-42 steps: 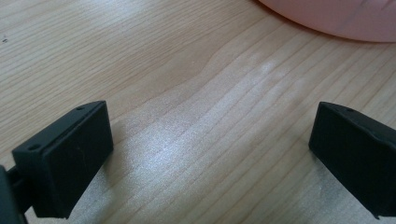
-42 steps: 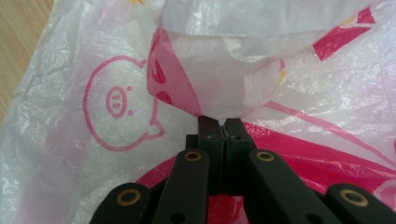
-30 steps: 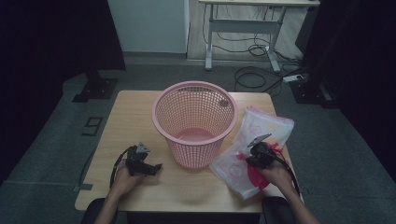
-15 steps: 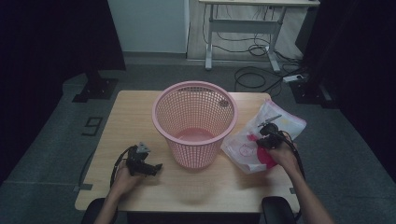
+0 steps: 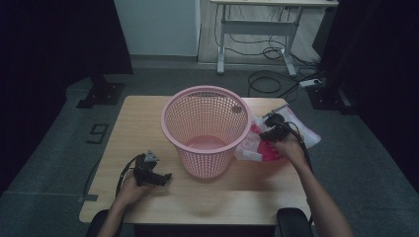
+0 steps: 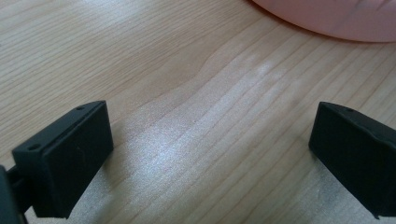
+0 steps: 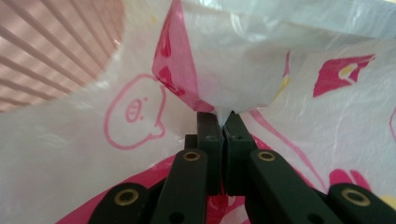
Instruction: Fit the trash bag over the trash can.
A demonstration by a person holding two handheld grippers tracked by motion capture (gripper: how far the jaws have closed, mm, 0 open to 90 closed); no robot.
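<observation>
Left gripper [image 5: 165,177] rests low on the wooden table [image 5: 133,123] at near left, jaws spread wide with bare wood between them, just beside the base of the pink mesh basket [image 5: 206,129]. It holds nothing, so no risk on that side unless it nudges the basket.

The basket stands upright mid-table with nothing visible inside.

Right gripper [image 5: 265,132] sits to the right of the basket, jaws clamped on a thin pinch of the printed plastic bag [image 5: 257,148]; in the right gripper view the film bunches at the tips [image 7: 219,114], pink pig print [image 7: 135,112] to their left. The bag hangs off the gripper against the basket's right wall, its far end lying on the table.

Likely failure modes:
- Pinch is only a small fold of slick film, so it could slip out under the bag's weight.
- Bag drags against the mesh wall, so it could catch the rim or tip or shove the light basket.
- Limp bag may drape outside the rim instead of dropping in.
</observation>
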